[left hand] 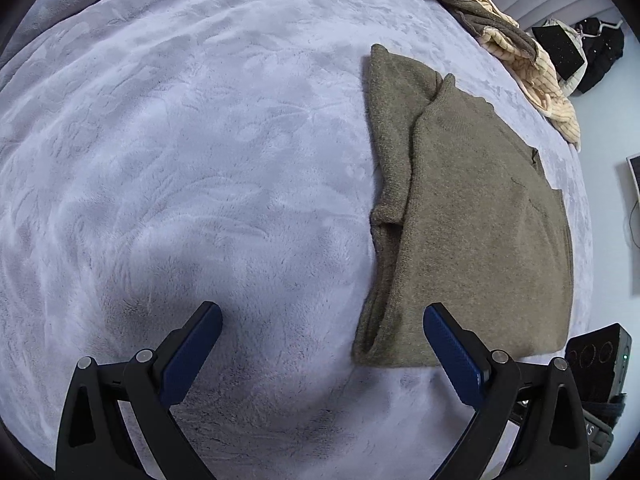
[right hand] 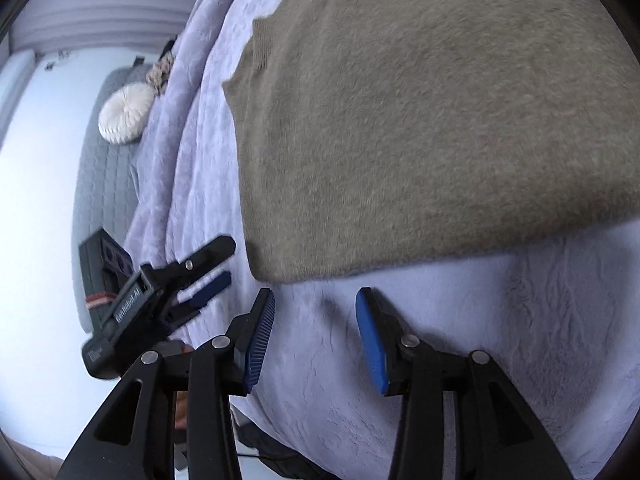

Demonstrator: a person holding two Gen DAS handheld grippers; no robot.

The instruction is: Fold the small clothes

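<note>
An olive-brown knit sweater (left hand: pixel 472 216) lies folded flat on the lavender plush blanket (left hand: pixel 192 168), with one sleeve folded along its left side. My left gripper (left hand: pixel 322 316) hovers open over the blanket at the sweater's near left corner. Its right finger (left hand: pixel 452 352) overlaps the sweater's near edge, and nothing is pinched. In the right wrist view the sweater (right hand: pixel 420 128) fills the upper right. My right gripper (right hand: pixel 316 298) stands open just short of its edge, with only blanket (right hand: pixel 460 312) between its pads. The left gripper (right hand: pixel 226 262) shows there at the left, open.
A heap of beige and brown knitwear (left hand: pixel 516 52) lies at the bed's far right. Dark items (left hand: pixel 600 52) sit on the floor beyond it. A black box (left hand: pixel 600 356) stands by the bed edge. A round white cushion (right hand: pixel 122 116) rests on a grey quilted mat (right hand: pixel 100 176).
</note>
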